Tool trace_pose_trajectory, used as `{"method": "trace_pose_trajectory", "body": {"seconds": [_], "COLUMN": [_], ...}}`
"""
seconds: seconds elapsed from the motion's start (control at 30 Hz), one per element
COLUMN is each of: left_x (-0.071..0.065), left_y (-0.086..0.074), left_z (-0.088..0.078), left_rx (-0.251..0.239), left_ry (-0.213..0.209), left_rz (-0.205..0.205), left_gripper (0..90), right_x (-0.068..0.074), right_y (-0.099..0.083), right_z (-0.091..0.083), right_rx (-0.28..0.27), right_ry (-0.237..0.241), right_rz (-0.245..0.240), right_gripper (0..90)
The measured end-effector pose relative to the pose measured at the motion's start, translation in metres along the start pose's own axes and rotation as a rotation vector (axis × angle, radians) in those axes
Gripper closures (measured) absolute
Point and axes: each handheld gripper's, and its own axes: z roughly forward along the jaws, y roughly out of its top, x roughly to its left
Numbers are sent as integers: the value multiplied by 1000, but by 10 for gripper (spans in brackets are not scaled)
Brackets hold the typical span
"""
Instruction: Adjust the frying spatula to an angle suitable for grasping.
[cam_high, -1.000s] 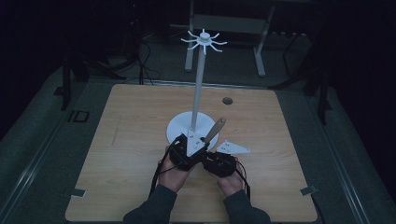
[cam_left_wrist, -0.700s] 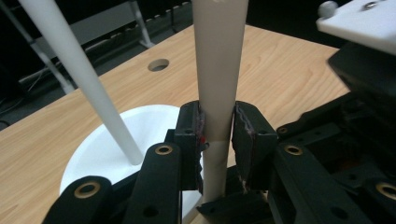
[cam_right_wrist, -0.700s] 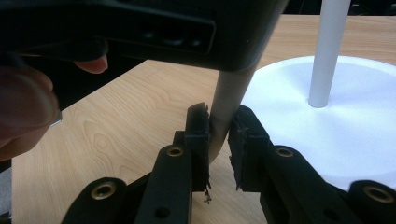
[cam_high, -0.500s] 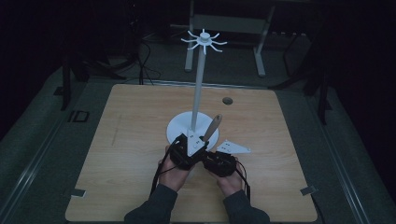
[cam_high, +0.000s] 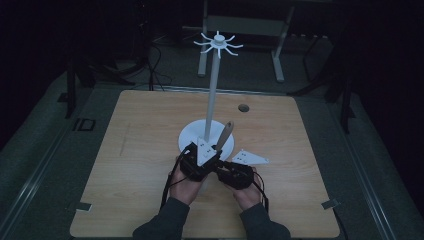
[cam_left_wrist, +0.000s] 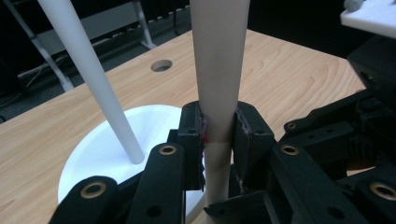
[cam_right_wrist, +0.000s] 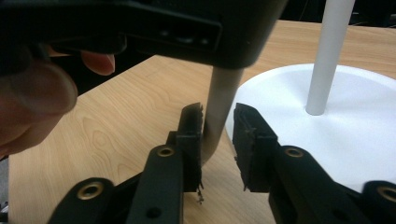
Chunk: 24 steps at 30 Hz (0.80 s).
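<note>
In the left gripper view my left gripper is shut on a pale wooden handle, which rises steeply between the jaws. From the high view this handle tilts up to the right over the white stand base. The left gripper holds it there. My right gripper is open around the handle's lower end; the handle lies against the left jaw with a gap on the other side. The right gripper sits close beside the left one. What the handle belongs to is hidden.
The stand's white pole rises from the round base to a crown of hooks. A small round hole marks the wooden table behind the base. Dark floor and metal frame legs lie beyond the far edge.
</note>
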Motion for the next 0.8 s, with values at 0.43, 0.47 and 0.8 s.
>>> {"method": "trace_pose_trajectory", "body": {"seconds": [0.43,0.47,0.8], "left_x": [9,9,10], "left_y": [3,3,9], "left_z": [-10,-11,-16], "left_rx": [-54,-59,-107], "left_ry": [45,48,111], "left_rz": [-37,-41,-54], "left_gripper": [749,749,750], "right_x": [-6,-7,-21], "right_y": [-2,-3,-14], "right_z": [-19,-21,-39], "right_rx": [-3,-2,17], "right_ry": [-30,-33,-73], "right_rz": [-31,-33,-26], "right_gripper": [599,596,586]}}
